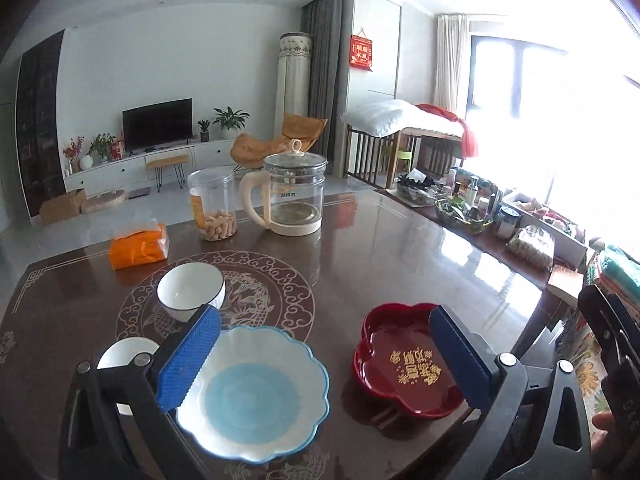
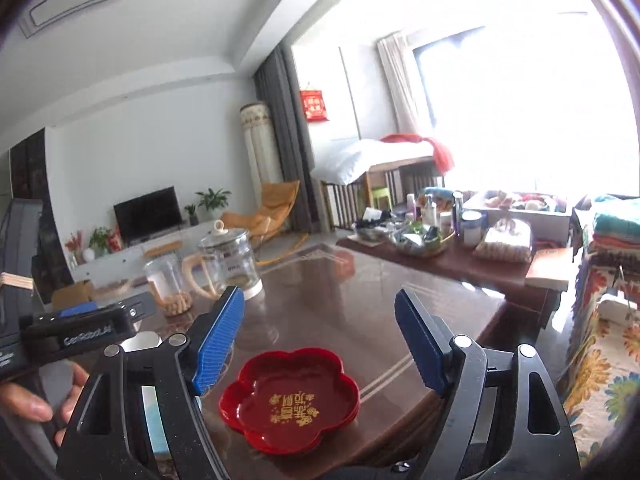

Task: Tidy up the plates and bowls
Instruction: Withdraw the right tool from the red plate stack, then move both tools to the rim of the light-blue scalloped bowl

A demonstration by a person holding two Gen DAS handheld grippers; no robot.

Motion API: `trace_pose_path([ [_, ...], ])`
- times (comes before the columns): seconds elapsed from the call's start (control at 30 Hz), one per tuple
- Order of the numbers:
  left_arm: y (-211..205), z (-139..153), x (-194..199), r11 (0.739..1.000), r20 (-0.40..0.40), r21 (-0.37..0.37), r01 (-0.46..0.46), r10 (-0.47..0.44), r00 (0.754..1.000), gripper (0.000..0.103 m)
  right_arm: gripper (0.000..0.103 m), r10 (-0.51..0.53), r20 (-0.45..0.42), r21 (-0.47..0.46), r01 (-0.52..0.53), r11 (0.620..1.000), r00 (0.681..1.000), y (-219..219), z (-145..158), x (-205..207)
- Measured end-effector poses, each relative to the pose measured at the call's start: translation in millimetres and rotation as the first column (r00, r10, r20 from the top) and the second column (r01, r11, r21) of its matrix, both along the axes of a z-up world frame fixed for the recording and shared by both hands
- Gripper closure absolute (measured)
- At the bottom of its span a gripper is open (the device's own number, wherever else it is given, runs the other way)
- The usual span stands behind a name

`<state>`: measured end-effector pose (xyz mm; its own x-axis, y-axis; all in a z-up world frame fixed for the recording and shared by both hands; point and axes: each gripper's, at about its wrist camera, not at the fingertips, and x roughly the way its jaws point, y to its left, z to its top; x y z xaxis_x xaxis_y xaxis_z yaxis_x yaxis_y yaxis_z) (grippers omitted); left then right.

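Hovering above table (image 1: 400, 240): left tongs (image 1: 324, 354) released over blue plate (image 1: 256, 396); right tongs (image 2: 320, 340) released over red plate (image 2: 288, 396).

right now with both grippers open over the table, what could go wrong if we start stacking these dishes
The red plate lies close to the table's near edge; a nudge could push it off. The blue scalloped plate has a wavy rim, so the left gripper might slip. The white bowl sits just behind it, easy to bump.

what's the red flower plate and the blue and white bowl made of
Red flower plate: probably lacquered plastic or melamine; glossy, with printed gold characters. Blue and white bowl: likely glazed ceramic, possibly melamine; smooth, shiny, scalloped rim. The look alone doesn't settle either.
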<state>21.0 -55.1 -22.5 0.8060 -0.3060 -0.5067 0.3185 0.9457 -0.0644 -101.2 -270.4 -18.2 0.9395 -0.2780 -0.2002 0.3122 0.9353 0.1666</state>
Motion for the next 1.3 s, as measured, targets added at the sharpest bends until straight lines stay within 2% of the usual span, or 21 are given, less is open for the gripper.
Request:
trace_pose_path([
  [0.03, 8, -10, -9, 1.000, -0.016, 0.018, -0.011, 0.011, 1.000, 0.000, 0.022, 0.017, -0.002, -0.008, -0.017, 1.000, 1.000, 4, -8, 0],
  [0.1, 22, -31, -19, 0.998, -0.068, 0.063, -0.009, 0.013, 0.998, 0.000, 0.022, 0.080, -0.073, -0.008, -0.081, 0.997, 0.994, 13, -27, 9],
  [0.2, 36, -52, -24, 0.995, -0.128, 0.103, -0.006, 0.019, 0.992, 0.000, 0.022, 0.203, -0.237, 0.058, -0.195, 0.979, 0.950, 20, -53, 27],
  [0.27, 40, -60, -23, 0.993, -0.145, 0.112, -0.023, 0.040, 0.989, 0.000, 0.022, 0.237, -0.296, 0.116, -0.212, 0.970, 0.925, 17, -67, 31],
  [0.33, 40, -61, -20, 0.997, -0.166, 0.074, -0.029, 0.041, 0.985, 0.000, 0.022, 0.270, -0.338, 0.159, -0.228, 0.961, 0.902, 15, -73, 38],
  [0.4, 37, -59, -18, 0.999, -0.173, 0.026, -0.024, 0.028, 0.984, 0.000, 0.022, 0.279, -0.353, 0.164, -0.235, 0.958, 0.893, 15, -73, 40],
  [0.47, 32, -57, -13, 1.000, -0.182, 0.009, -0.020, 0.021, 0.983, 0.000, 0.022, 0.295, -0.390, 0.173, -0.245, 0.954, 0.872, 13, -74, 42],
  [0.63, 36, -59, -6, 0.999, -0.205, -0.027, -0.029, 0.023, 0.978, 0.000, 0.022, 0.350, -0.553, 0.251, -0.249, 0.935, 0.757, 5, -94, 56],
  [0.73, 46, -67, -7, 0.999, -0.218, -0.009, -0.044, 0.041, 0.975, 0.000, 0.022, 0.384, -0.584, 0.266, -0.279, 0.923, 0.715, 9, -99, 54],
  [0.87, 62, -77, -14, 0.998, -0.234, 0.014, -0.059, 0.061, 0.970, 0.000, 0.022, 0.457, -0.580, 0.350, -0.300, 0.887, 0.674, 18, -107, 56],
  [1.0, 80, -84, -16, 0.996, -0.268, 0.010, -0.087, 0.087, 0.960, 0.000, 0.022, 0.504, -0.591, 0.358, -0.355, 0.863, 0.630, 38, -111, 59],
  [1.1, 99, -90, -9, 0.991, -0.309, -0.020, -0.133, 0.121, 0.943, 0.000, 0.022, 0.525, -0.593, 0.345, -0.397, 0.851, 0.610, 52, -109, 60],
  [1.17, 115, -94, -1, 0.983, -0.354, -0.059, -0.175, 0.144, 0.924, 0.000, 0.022, 0.531, -0.595, 0.325, -0.424, 0.846, 0.603, 62, -107, 61],
  [1.3, 154, -100, 11, 0.950, -0.408, -0.135, -0.283, 0.207, 0.889, 0.000, 0.022, 0.537, -0.603, 0.295, -0.460, 0.837, 0.590, 75, -104, 60],
])
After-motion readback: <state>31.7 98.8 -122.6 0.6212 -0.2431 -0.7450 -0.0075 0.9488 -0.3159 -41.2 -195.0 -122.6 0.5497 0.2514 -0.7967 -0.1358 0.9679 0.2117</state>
